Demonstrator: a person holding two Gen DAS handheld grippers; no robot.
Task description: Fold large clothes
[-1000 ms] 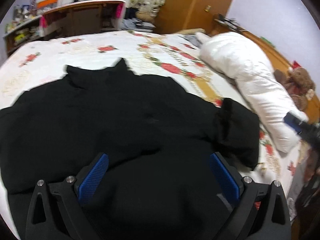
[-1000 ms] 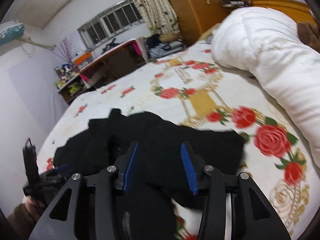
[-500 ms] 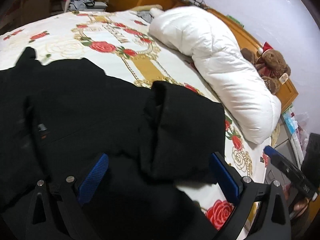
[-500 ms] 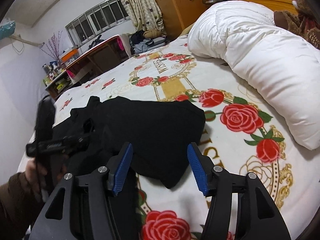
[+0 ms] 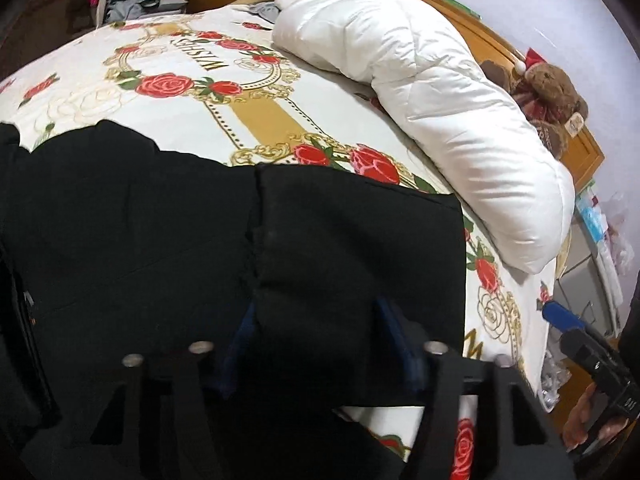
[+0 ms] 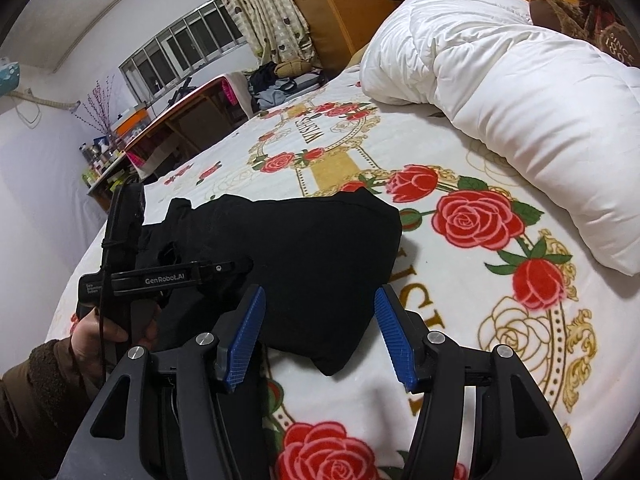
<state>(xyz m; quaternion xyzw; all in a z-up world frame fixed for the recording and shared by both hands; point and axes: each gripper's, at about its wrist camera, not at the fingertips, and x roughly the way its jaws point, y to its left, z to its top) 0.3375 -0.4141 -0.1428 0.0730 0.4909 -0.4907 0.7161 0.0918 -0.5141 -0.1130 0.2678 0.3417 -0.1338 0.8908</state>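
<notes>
A black garment lies spread on the rose-printed bedsheet. Its sleeve part is folded over at the right. My left gripper is low on the near edge of this fold. Its jaws are closing, with a hump of black cloth between them that half hides the blue pads. In the right wrist view the left gripper pokes into the garment from the left, held by a hand. My right gripper hovers open over the fold's near corner and grips nothing.
A rolled white duvet lies along the far right of the bed, with a teddy bear against the wooden headboard behind it. A desk and cluttered shelves stand beyond the bed's far side. The bed's edge is near the right gripper.
My left gripper swung right across the garment, dropped onto the folded sleeve and narrowed its wide jaws around it. My right gripper came lower and closer to the fold's corner, its jaws a little wider.
</notes>
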